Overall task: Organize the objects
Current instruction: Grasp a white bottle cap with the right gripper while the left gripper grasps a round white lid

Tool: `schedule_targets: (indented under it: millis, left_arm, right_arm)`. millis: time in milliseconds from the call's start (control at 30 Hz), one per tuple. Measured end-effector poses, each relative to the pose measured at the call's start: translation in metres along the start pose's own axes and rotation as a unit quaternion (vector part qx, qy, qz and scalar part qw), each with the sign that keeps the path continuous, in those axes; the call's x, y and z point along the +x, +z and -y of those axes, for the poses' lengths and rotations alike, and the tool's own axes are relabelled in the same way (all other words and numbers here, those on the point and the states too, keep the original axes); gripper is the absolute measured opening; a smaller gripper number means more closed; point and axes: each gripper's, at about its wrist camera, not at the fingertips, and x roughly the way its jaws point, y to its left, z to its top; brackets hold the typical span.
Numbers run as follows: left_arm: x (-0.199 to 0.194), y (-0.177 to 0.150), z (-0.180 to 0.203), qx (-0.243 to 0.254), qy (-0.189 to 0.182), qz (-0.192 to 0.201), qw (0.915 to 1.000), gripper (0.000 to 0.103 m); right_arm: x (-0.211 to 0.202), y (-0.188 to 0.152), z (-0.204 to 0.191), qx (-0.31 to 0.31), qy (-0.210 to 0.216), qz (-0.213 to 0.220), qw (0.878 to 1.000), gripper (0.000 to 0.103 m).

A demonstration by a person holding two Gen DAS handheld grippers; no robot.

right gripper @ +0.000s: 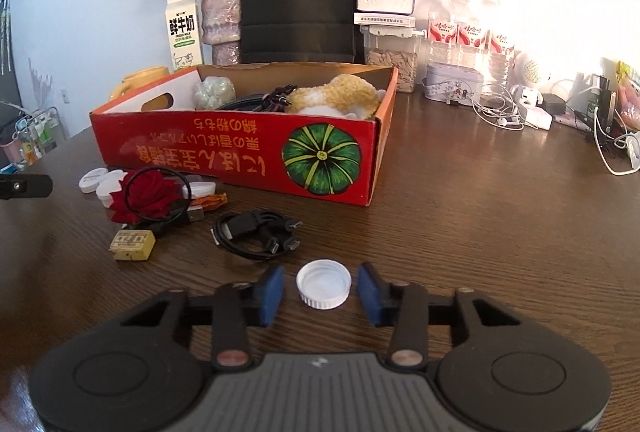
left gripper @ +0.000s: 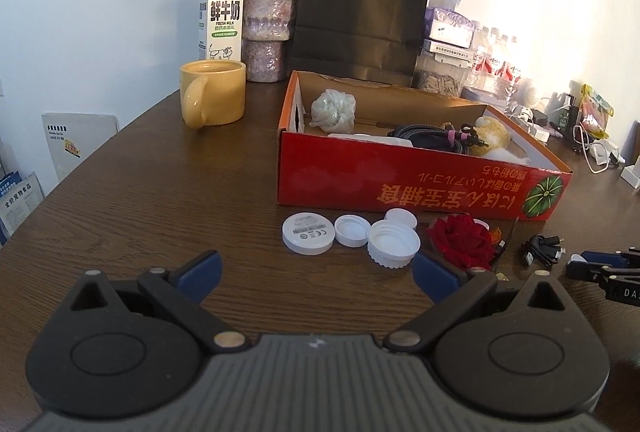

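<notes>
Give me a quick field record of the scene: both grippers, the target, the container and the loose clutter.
right gripper: jaws either side of the white ribbed plastic cap, a gap showing on each side
left gripper: wide open, nothing between the jaws
container: red cardboard box, open top, already holds cables and a yellow knitted toy
loose clutter: black USB cable bundle, red fabric rose, three white lids
</notes>
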Motion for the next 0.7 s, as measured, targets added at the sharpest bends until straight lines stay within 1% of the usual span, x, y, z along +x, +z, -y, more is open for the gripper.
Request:
schedule_targets:
  millis: [133, 300, 433, 567, 700]
  left_arm:
    - [0.0, 0.0, -0.003, -0.004, 0.002, 0.002, 1.0, 0.103]
    - [0.003, 0.001, -0.006, -0.004, 0.004, 0.001, 1.0, 0.103]
    - [0.01, 0.0, -0.011, -0.003, 0.008, -0.004, 1.0, 0.103]
    - [0.017, 0.002, -0.015, 0.008, 0.012, -0.009, 0.9999, 0.103]
    - [0.028, 0.005, -0.02, 0.014, 0.018, -0.018, 0.9996, 0.103]
  right_arm:
    - [-0.002, 0.0, -0.002, 0.002, 0.001, 0.008, 1.0, 0.028]
    - [-0.006, 0.003, -0.011, 0.007, -0.001, 0.04, 0.999, 0.027]
    - [-0.007, 0.007, -0.021, 0.011, 0.007, 0.061, 0.998, 0.027]
    - [-0.006, 0.011, -0.035, 0.01, 0.01, 0.074, 0.997, 0.027]
    - [-0.004, 0.012, -0.046, 0.006, 0.014, 0.075, 0.997, 0.027]
